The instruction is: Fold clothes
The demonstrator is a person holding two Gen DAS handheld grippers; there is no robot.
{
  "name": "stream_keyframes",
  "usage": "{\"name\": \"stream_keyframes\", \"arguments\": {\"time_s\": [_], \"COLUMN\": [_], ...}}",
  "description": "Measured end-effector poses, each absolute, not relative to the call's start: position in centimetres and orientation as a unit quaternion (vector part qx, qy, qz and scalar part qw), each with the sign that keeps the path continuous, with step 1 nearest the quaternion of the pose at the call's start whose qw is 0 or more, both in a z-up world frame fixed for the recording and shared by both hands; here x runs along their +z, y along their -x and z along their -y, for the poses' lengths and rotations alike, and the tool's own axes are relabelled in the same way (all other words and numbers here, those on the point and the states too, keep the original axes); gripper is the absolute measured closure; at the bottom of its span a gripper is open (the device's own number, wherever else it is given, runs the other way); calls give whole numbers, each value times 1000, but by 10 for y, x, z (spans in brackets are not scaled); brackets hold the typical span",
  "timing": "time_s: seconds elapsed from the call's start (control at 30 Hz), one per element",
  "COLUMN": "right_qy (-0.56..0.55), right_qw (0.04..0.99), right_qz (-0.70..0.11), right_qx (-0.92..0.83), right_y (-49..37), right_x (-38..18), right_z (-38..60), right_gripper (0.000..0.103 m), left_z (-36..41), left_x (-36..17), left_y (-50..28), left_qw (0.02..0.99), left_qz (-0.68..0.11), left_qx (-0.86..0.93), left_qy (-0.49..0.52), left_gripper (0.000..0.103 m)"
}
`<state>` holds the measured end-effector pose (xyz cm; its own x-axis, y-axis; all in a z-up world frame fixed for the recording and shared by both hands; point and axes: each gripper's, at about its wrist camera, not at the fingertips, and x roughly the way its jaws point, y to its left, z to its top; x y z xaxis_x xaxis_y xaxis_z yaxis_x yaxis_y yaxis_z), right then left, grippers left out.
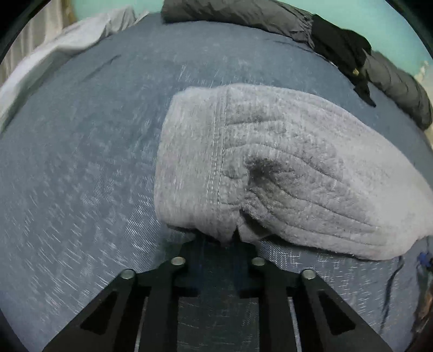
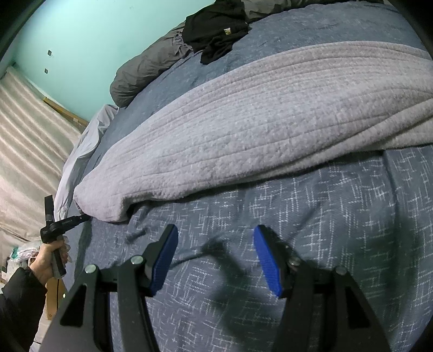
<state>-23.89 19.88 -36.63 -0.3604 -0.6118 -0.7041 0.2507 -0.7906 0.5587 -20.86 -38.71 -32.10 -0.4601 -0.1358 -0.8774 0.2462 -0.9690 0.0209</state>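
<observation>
Your left tongs point(image 1: 235, 238) pinched shut on near corner of grey fleece garment point(image 1: 284, 168). Garment lies folded lengthwise across blue bed cover point(image 1: 81, 176), ribbed side up. Your right tongs point(image 2: 216, 257) stand wide, nothing between blue pads point(image 2: 266, 260), hovering over bed cover just short of garment edge. Black clothes point(image 2: 216, 24) heaped near far edge of bed.

A bed point(image 2: 311, 216) covered in blue patterned fabric is seen against a turquoise wall point(image 2: 89, 40); pale striped flooring point(image 2: 29, 130) lies at the left.
</observation>
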Motion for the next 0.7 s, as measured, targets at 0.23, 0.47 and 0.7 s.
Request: {"name": "stream_keyframes", "arguments": {"time_s": [0.23,0.47,0.7], "right_qy": [-497,-496,-494], "right_qw": [270,270,273], "right_qz": [183,187,190], "right_qx": [-804,-804,-804], "right_y": [239,239,240], "right_x": [-366,-364,-363], "right_z": [-198,-200,-201], "right_gripper": [44,44,44], "left_z": [396,408,418], "left_x": [-302,-335,-296], "left_y": [214,221,204], "left_qw": [142,127,156], "left_qz": [-15,-107,-129], "left_qx": [-858,-834,-847], "left_qy": [-494,-526,-492], "left_gripper": [96,92,90]}}
